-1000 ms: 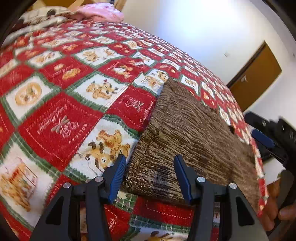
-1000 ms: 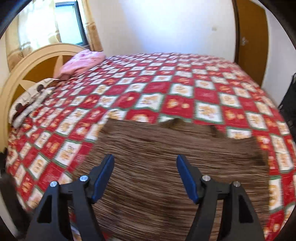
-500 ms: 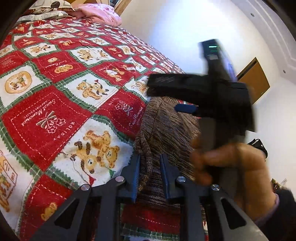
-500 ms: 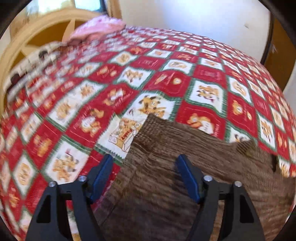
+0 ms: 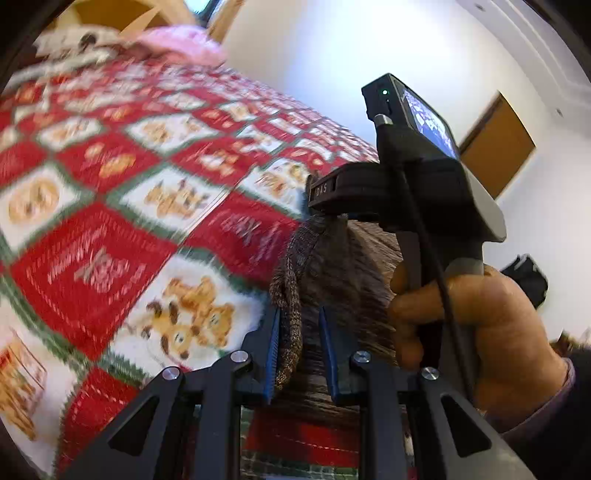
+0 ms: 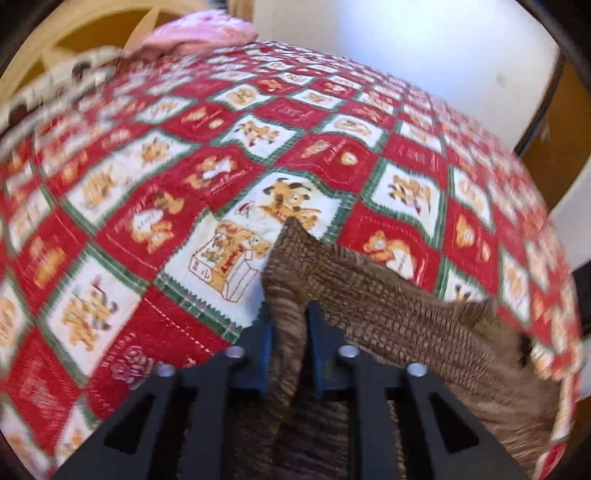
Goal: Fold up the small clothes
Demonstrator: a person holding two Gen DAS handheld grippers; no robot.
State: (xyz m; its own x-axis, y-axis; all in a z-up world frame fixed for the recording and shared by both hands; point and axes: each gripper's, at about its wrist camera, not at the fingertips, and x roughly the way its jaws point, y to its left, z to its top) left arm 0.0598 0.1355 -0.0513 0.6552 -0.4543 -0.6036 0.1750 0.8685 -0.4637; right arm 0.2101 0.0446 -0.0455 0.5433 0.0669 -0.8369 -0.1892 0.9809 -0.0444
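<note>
A brown knitted garment (image 6: 399, 317) lies on a red, white and green quilt (image 6: 258, 147) with bear and dog pictures. My left gripper (image 5: 301, 354) is shut on the garment's near left edge (image 5: 290, 332), which bunches up between the blue pads. My right gripper (image 6: 288, 350) is shut on another edge of the same garment and lifts its corner (image 6: 291, 236) off the quilt. The right gripper's body and the hand holding it (image 5: 461, 317) stand just right of my left gripper, above the garment.
A pink cloth (image 6: 199, 31) and a patterned pillow (image 6: 55, 85) lie at the far end by the wooden headboard (image 6: 74, 33). A brown door (image 5: 495, 142) is in the white wall on the right. The bed's edge runs near the garment's right side.
Both grippers have gone from open to shut on the garment's edges. The right gripper moved left, close beside the left one, and the garment's edge has risen off the quilt.
</note>
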